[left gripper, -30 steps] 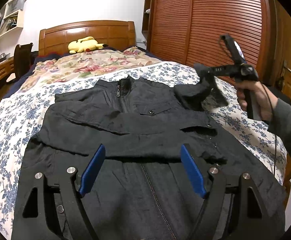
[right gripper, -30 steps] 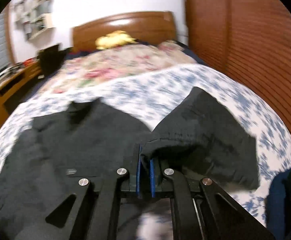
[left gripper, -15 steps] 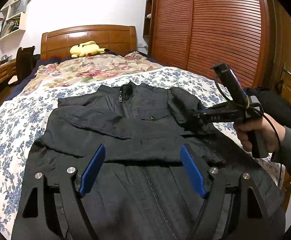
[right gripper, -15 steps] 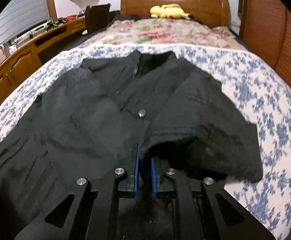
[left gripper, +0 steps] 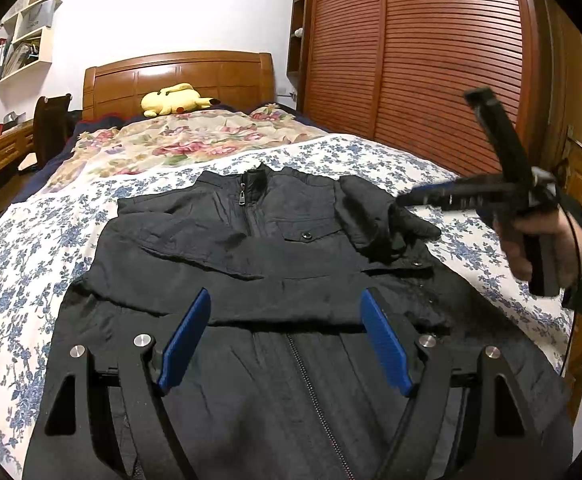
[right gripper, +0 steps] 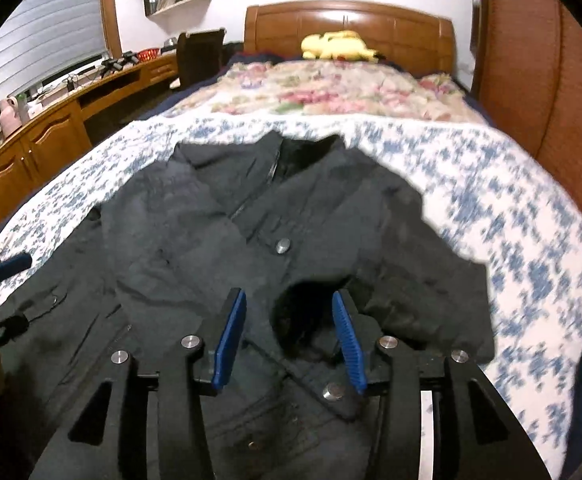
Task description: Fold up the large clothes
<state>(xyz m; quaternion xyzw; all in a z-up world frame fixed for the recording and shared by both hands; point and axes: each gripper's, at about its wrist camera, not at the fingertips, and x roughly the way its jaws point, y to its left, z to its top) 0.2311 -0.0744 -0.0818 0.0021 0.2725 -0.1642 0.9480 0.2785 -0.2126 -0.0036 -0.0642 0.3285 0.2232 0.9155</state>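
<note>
A black zip jacket lies front up on the bed, collar toward the headboard; it also shows in the right wrist view. Its left sleeve lies folded across the chest. Its right sleeve lies bunched over the right chest, cuff opening facing my right gripper. My left gripper is open and empty above the jacket's lower front. My right gripper is open and empty, just above the sleeve cuff; it also shows in the left wrist view, held in a hand.
The bed has a blue-flowered white sheet and a floral quilt behind. A yellow plush toy lies by the wooden headboard. A wooden wardrobe stands right, a desk and chair left.
My right gripper carried the right sleeve in over the jacket's chest, then opened and let it drop there. My left gripper stayed open and nearly still.
</note>
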